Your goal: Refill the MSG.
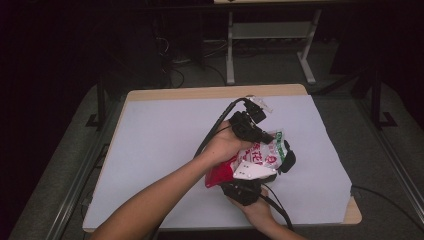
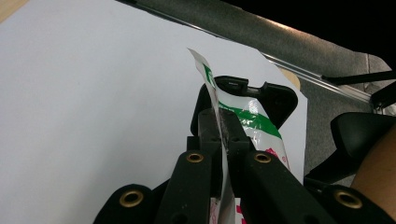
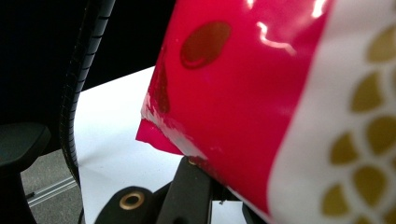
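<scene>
A snack bag (image 1: pixel 262 152), red at the bottom and white with green at the top, is held up above the table between both grippers. My left gripper (image 1: pixel 269 137) reaches in from the far side and is shut on the bag's white and green top edge (image 2: pixel 252 121), which is pinched flat between the jaws at my left gripper (image 2: pixel 223 125). My right gripper (image 1: pixel 282 161) comes up from the near side under the bag. In the right gripper view the red corner of the bag (image 3: pixel 243 93) lies over the jaws and rests on one of the fingers (image 3: pixel 189 191); the other is hidden.
A white sheet (image 1: pixel 160 140) covers the wooden table, bare on the left and far side. Its right edge (image 2: pixel 299 93) is close to the bag. A black chair (image 3: pixel 23 140) stands beside the table. Another desk's frame (image 1: pixel 270 30) stands behind on grey carpet.
</scene>
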A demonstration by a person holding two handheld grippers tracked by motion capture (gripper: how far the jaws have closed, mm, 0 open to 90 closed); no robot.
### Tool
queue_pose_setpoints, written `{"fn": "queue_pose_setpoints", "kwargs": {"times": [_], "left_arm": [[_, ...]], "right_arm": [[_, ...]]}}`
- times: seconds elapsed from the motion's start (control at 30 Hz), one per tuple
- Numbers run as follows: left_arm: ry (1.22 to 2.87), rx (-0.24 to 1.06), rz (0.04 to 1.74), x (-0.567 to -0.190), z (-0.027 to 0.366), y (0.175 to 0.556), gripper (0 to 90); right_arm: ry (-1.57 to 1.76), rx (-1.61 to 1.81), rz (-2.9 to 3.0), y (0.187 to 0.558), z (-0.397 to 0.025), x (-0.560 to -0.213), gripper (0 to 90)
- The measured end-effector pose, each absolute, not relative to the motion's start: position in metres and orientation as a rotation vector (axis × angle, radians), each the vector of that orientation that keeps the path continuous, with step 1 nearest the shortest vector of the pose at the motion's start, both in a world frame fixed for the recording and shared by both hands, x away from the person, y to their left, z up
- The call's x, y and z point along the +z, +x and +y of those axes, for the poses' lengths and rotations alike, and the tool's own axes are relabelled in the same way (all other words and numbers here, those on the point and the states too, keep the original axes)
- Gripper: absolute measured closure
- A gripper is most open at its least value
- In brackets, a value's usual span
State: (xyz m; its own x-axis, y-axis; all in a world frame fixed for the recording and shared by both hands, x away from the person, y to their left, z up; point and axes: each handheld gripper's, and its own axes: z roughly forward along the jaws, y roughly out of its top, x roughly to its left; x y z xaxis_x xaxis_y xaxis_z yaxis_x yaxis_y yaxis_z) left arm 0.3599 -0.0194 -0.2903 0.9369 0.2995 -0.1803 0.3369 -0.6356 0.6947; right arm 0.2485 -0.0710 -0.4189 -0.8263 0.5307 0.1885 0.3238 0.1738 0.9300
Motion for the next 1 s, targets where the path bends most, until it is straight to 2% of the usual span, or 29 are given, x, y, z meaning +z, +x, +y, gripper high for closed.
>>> {"fn": "queue_pose_setpoints", "kwargs": {"times": [1.0], "left_arm": [[2.308,-0.063,0.455,-0.2909,-0.019,0.3596,90.0]], "right_arm": [[0.825,1.732,2.266,0.2475,-0.0677,-0.4181,90.0]]}}
